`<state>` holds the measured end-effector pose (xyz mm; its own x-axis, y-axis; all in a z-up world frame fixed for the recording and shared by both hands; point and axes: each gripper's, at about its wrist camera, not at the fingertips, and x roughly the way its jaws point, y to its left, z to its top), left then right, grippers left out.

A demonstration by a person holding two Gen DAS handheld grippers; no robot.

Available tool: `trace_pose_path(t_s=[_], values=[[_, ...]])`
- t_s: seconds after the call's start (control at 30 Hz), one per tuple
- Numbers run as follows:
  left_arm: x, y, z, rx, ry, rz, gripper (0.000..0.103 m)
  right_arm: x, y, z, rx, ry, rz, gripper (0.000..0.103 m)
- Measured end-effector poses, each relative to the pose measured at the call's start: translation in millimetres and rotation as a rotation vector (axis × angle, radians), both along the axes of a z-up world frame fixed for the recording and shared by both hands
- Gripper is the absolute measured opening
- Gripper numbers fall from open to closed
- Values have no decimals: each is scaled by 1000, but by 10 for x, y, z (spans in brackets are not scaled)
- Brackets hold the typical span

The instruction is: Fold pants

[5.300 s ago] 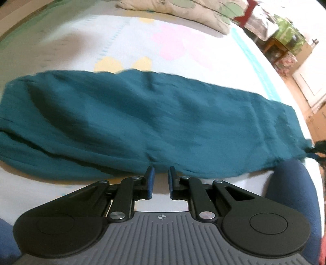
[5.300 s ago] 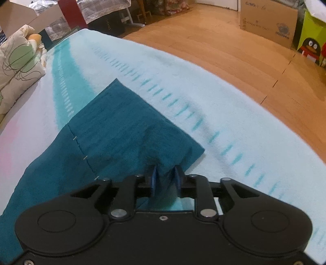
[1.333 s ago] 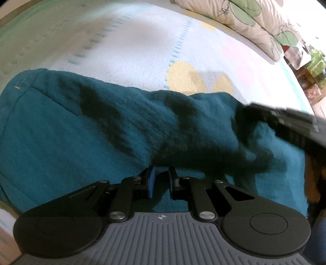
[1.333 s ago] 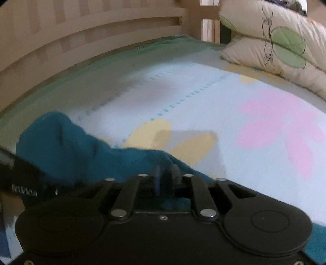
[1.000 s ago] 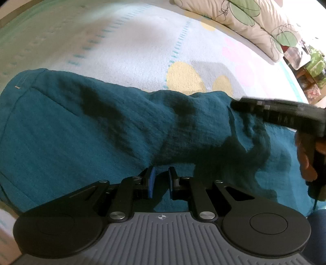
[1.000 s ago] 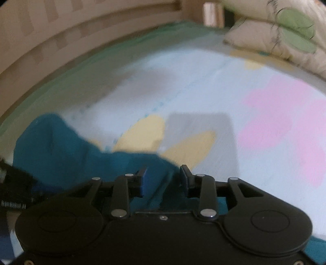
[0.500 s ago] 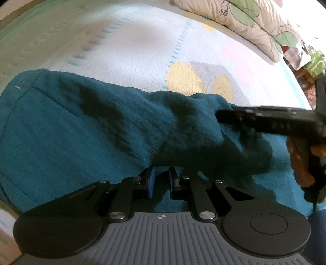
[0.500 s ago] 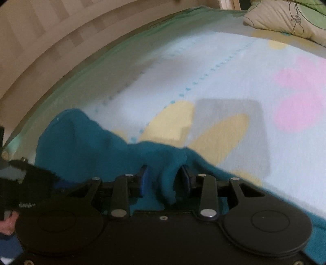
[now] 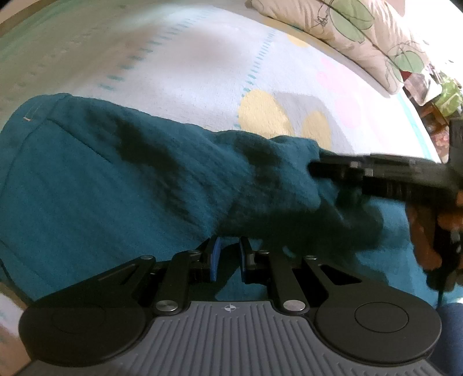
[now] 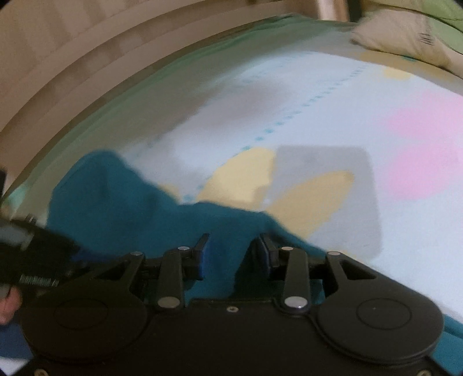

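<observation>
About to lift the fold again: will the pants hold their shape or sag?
Probably sag: the pants are soft, crinkled cloth, humped and wrinkled by the right gripper. Likely light and grippy on the blanket, so a push should bunch them, not slide them.

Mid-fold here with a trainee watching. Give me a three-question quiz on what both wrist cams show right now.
1. True or false: the right gripper has its jaws spread, with a fold of the pants standing between them.
2. What are the pants lying on: (a) a wooden floor, (b) a bed sheet printed with flowers, (c) a table?
3. In the left wrist view, from which side does the right gripper come into the picture, and what lies beyond it at the top?

Key
1. True.
2. b.
3. From the right edge, over the pants; a pillow with green leaf prints lies at the top.
</observation>
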<state>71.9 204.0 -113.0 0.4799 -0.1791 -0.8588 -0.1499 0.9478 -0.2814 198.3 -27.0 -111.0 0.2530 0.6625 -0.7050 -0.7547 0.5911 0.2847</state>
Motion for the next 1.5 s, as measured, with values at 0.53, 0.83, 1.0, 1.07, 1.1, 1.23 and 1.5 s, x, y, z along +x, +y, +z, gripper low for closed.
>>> trace_pose_path(t_s=[0.53,0.83,1.0,1.07,1.1,1.23,1.5], values=[[851,-86,408,-8,-132,-11,14,-585,56,30,-73,-276,35,12],[765,-167,-37,1,-44,-70,14,-787,16,17,-75,-314,62,23],[686,-124,-42,-17,-59,-56,14,-631,-54,114,-20,-250,7,40],[684,-84,-47,-33,-61,-43,14,-537,-52,121,-9,-209,-4,40],[682,-71,-52,-39,-63,-37,14,-492,-50,121,-4,-189,-4,40],[700,-67,-50,-36,-74,-41,14,-375,-14,90,4,-145,-10,41],[653,-58,-57,-27,-93,-44,14,-234,96,-6,-9,-137,-18,30]])
